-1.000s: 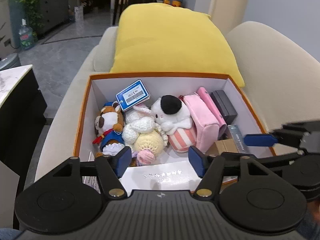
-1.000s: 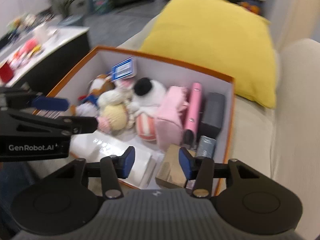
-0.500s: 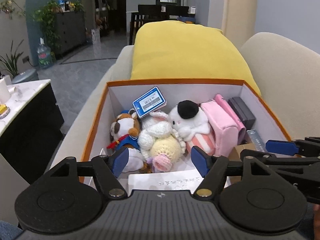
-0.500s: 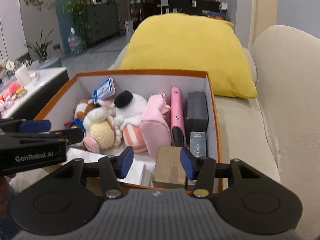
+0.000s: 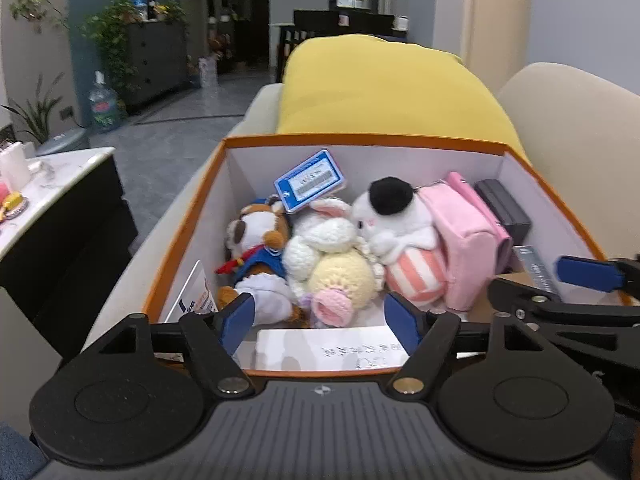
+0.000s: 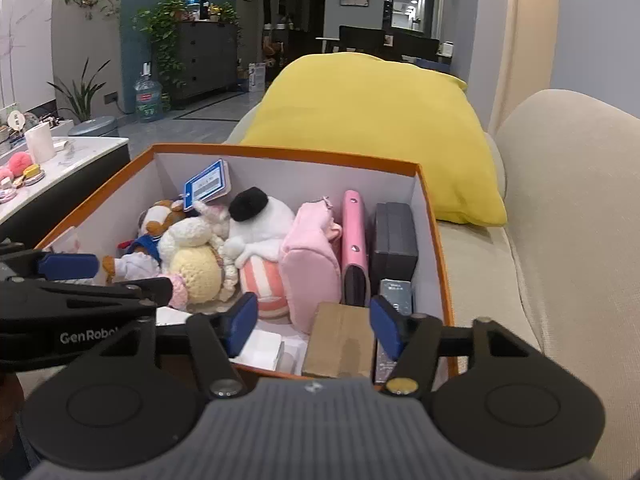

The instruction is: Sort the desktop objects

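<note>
Box (image 5: 362, 141), orange-rimmed with white walls, sits on a beige sofa (image 6: 560, 208) just in front of a yellow cushion (image 6: 372, 128); its near rim is hidden behind both gripper bodies. Print on the white card (image 5: 332, 350) lying at the near edge is too blurred to read, and so is the blue tag (image 5: 310, 180) leaning on the far wall. Left gripper (image 5: 322, 322): fingers wide apart, holding nothing, hovering over the near rim above the card; whether the pads touch anything cannot be told. Right gripper (image 6: 314, 322): fingers likewise spread and empty, framing a brown carton (image 6: 342, 338) at the near right corner; contact cannot be told. Contents, left to right: dog plush (image 5: 256, 236), crochet bunny (image 5: 336, 264), white plush (image 6: 260, 220) with a black patch, pink pouch (image 6: 312, 264), pink case (image 6: 354, 240) standing on edge, black box (image 6: 394, 236) against the right wall. A small grey box (image 6: 396, 292) near the black box is partly covered by the right finger. Far left, a white counter (image 6: 68, 160) is cut off by the frame.
</note>
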`<state>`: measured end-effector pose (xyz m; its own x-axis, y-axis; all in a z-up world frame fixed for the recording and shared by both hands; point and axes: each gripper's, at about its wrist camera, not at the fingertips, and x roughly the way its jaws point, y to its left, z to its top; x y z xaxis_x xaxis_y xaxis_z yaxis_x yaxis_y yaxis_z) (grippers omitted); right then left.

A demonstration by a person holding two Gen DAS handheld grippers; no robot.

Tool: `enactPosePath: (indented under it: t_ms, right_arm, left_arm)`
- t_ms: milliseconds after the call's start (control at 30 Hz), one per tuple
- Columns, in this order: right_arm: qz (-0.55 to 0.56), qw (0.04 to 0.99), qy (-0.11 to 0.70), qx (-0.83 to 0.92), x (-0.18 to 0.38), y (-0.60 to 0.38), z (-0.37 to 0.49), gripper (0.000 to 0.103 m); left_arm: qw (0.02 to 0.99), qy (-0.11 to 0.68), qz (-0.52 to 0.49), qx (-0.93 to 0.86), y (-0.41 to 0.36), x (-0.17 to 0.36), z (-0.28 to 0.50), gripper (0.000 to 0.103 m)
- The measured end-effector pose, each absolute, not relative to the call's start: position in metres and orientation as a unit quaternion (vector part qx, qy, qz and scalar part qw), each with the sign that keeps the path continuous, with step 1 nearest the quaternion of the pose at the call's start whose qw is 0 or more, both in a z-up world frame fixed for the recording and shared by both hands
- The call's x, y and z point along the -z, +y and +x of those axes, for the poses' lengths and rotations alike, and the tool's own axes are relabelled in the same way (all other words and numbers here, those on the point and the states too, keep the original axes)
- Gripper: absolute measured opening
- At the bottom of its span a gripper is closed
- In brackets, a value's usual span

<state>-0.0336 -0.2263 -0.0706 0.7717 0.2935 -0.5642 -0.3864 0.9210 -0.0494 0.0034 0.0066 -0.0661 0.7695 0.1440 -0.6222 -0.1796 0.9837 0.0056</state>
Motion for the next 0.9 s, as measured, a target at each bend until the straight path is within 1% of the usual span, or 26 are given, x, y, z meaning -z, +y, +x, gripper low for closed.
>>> enactPosePath:
  t_ms: [33, 100, 200, 900]
  right_arm:
    - [-0.079, 0.938, 0.288, -0.177, 0.0713, -0.2264, -0.0323, 0.072]
    - [-0.069, 0.936, 0.298, -0.175, 0.0730, -0.2281, -0.0282, 0.074]
    - [-0.067, 0.935, 0.299, -0.175, 0.0745, -0.2281, -0.0271, 0.075]
    - [-0.069, 0.936, 0.299, -0.173, 0.0754, -0.2266, -0.0273, 0.076]
  left_arm:
    - [0.941, 0.325, -0.027, -0.090, 0.0069, 0.0673, 0.0031, 0.087]
    - [0.942, 0.322, -0.026, -0.095, 0.0075, 0.0685, 0.0038, 0.089]
    - [0.940, 0.324, -0.026, -0.103, 0.0078, 0.0693, 0.0051, 0.090]
    - [0.938, 0.329, -0.027, -0.106, 0.0091, 0.0700, 0.0073, 0.091]
